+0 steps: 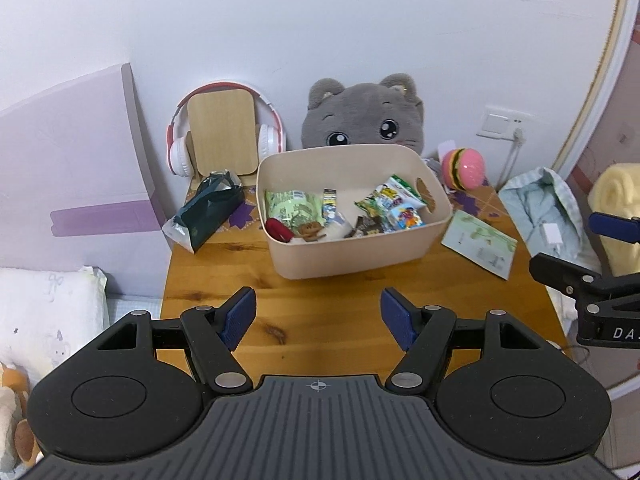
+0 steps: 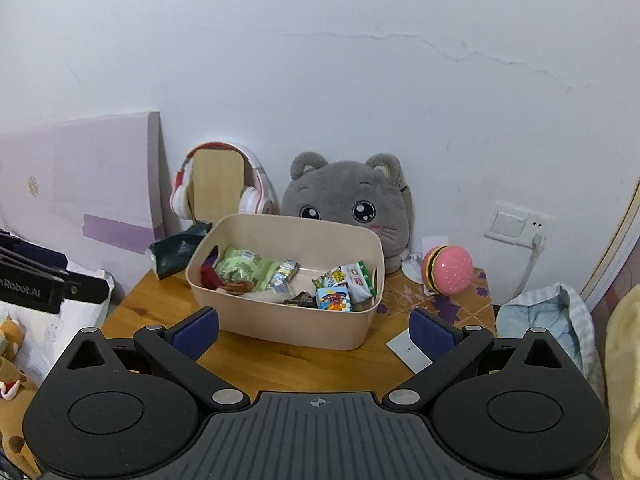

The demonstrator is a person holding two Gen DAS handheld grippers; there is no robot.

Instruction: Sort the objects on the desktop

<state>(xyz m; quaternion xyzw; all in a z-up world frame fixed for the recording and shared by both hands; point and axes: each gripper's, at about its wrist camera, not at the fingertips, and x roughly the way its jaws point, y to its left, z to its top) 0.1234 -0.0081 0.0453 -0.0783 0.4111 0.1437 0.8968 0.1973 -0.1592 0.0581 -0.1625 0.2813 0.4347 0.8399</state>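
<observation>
Your left claw is spread wide, both blue pads clear of everything, with bare wooden table showing between them. It holds nothing. Your right claw is likewise wide apart and empty; its right pad sits over a corner of a white card on the table, though contact cannot be confirmed.

Locate the beige bin ahead of both claws, near the middle of the table. It stands upright and contains:

- a green snack packet toward the left side;
- a red item at the front left corner;
- a small brown figure beside the red item;
- several colourful packets piled on the right side.

Outside the bin, note the following:

- a dark green pouch lying on the table to the left of the bin;
- a pale green booklet lying flat to the right of the bin;
- a pink burger toy behind the bin's right corner;
- a grey plush cat against the wall, directly behind the bin;
- red and white headphones hung over a wooden stand at the back left.

In the left view, your right claw appears at the right edge, beyond the table's side.
</observation>
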